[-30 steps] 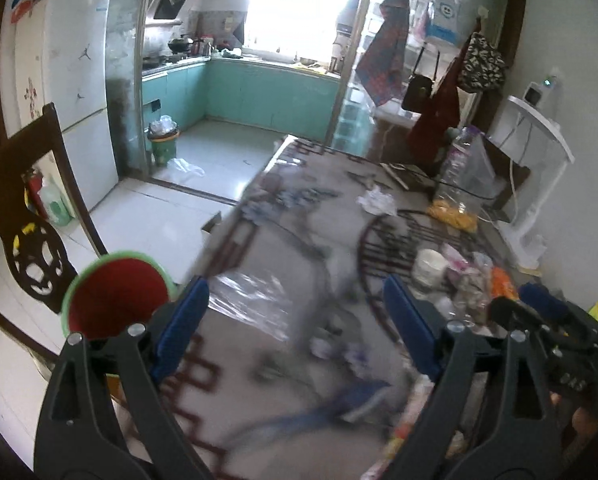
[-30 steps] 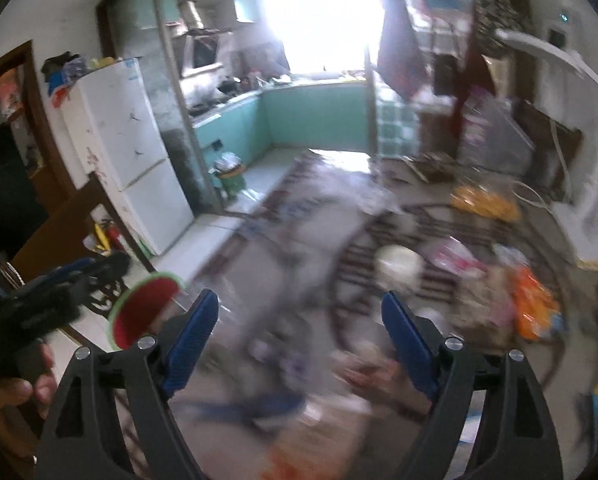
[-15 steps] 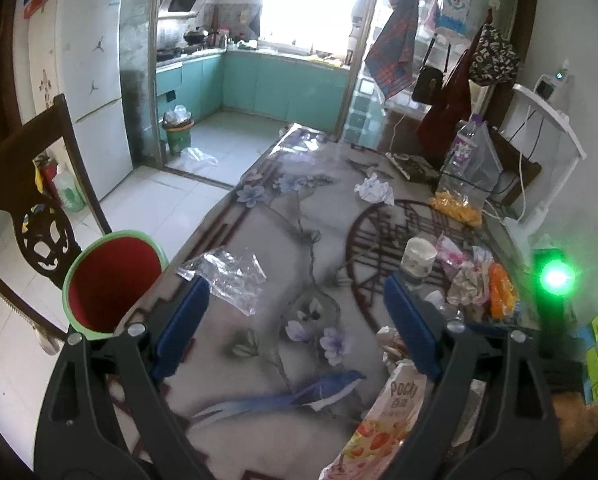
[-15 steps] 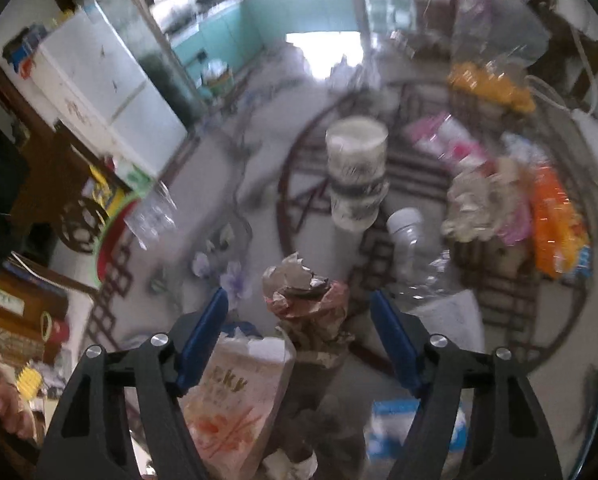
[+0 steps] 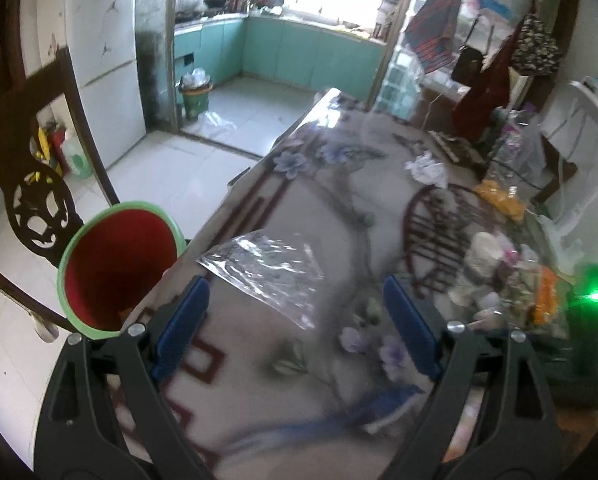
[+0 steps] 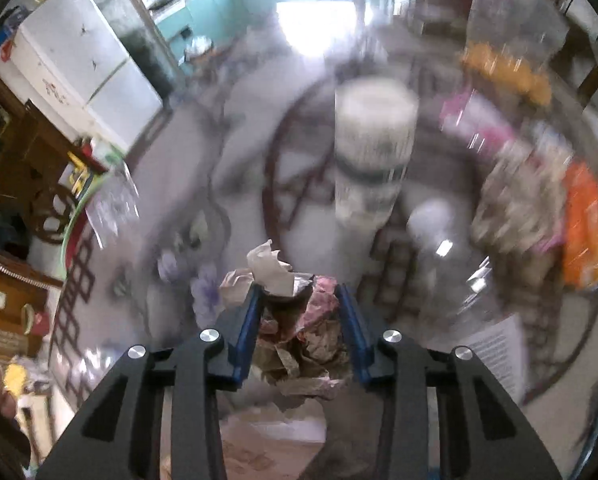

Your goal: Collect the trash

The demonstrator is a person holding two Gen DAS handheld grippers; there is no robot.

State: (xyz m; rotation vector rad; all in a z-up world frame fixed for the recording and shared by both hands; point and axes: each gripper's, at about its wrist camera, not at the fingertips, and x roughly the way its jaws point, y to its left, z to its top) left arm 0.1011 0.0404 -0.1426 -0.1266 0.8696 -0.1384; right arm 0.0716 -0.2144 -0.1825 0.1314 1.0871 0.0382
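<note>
My right gripper (image 6: 301,312) is shut on a crumpled wad of paper and foil trash (image 6: 299,320) over the patterned table (image 6: 187,168). My left gripper (image 5: 295,320) is open and empty, just above the table, with a clear plastic bag (image 5: 267,266) lying ahead between its fingers. A red bin with a green rim (image 5: 119,268) stands beside the table's left edge, left of the left gripper; its rim shows in the right wrist view (image 6: 73,216). A white crumpled paper (image 5: 427,168) lies further back on the table.
A white paper cup (image 6: 373,148), a clear bottle (image 6: 443,256) and orange and pink wrappers (image 6: 583,224) crowd the table's right side. A dark wooden chair (image 5: 31,184) stands left of the bin. A snack bag (image 6: 267,448) lies under the right gripper.
My right gripper has closed on the crumpled wad that lay between its open jaws. My left gripper has moved forward and left toward the plastic bag and bin.
</note>
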